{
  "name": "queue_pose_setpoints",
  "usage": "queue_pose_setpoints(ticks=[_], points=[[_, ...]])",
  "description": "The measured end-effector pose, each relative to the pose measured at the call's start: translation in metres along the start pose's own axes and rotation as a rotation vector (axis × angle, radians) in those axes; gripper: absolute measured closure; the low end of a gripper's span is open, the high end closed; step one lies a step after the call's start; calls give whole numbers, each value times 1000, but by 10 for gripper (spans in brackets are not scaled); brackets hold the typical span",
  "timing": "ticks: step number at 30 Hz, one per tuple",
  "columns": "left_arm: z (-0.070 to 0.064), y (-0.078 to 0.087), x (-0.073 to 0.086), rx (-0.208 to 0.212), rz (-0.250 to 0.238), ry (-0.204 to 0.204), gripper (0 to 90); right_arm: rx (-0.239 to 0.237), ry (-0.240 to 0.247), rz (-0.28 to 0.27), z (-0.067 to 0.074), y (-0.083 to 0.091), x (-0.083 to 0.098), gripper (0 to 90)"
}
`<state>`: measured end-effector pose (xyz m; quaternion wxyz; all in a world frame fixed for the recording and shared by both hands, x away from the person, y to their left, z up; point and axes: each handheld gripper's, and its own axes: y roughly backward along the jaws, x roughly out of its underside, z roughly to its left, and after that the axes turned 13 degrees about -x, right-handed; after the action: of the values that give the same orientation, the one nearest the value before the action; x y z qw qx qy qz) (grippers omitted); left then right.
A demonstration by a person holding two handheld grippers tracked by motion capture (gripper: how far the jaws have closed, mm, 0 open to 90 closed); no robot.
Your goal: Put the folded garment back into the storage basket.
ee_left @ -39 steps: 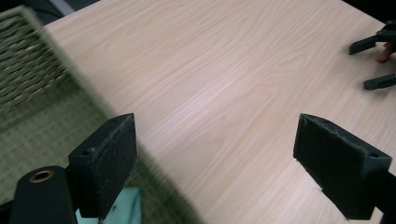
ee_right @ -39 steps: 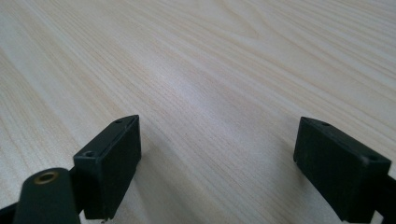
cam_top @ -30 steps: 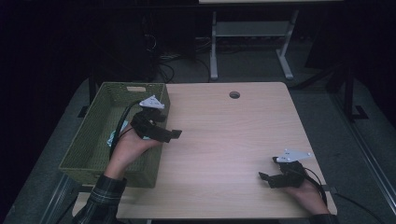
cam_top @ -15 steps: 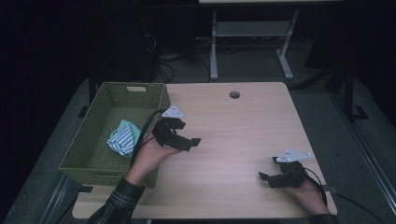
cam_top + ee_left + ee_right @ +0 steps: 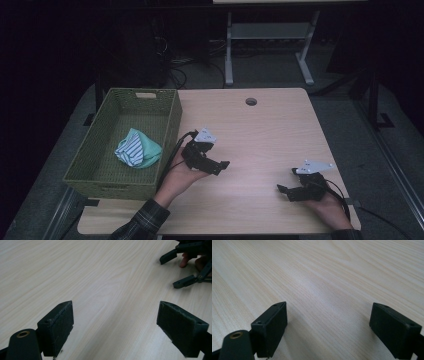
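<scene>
- From the high view, I am holding the left gripper (image 5: 219, 165) just beside the green basket (image 5: 170, 127), off the basket's right wall and over the bare wood of the table (image 5: 270, 135). Its jaws are standing wide apart with nothing between them.
- The striped cloth (image 5: 137, 149) is lying crumpled on the basket's floor, toward the near end and closer to the right wall.
- I am resting the right gripper (image 5: 289, 184) well away from the basket, near the table's front right corner, jaws pointing back toward the basket.
- In the left gripper view, I am looking along two black jaws spread far apart, with plain wood grain showing in the gap and nothing gripped. The right gripper (image 5: 178, 270) is showing farther off at the upper right, its two thin jaws open, a fingertip behind them.
- In the right gripper view, I am seeing its own jaws gaping just as wide over the table (image 5: 319, 280), holding nothing.
</scene>
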<state>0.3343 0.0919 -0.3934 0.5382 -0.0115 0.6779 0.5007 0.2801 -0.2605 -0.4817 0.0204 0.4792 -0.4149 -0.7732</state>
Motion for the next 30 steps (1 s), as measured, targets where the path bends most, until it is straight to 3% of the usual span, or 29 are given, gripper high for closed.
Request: queue_pose_setpoints(ticks=[7,17,24,30], points=[[-6,-17,15,-16,22,-13,138,-1,0,0,0,0,0,145],[-13,-44,41,-32,100,-38,138,0,2,0,0,0,0,144],[-13,-53,51,-52,135,-44,138,0,12,2,-1,0,0,142],[-18,-54,56,-64,99,-62,132,0,11,2,-1,0,0,142]])
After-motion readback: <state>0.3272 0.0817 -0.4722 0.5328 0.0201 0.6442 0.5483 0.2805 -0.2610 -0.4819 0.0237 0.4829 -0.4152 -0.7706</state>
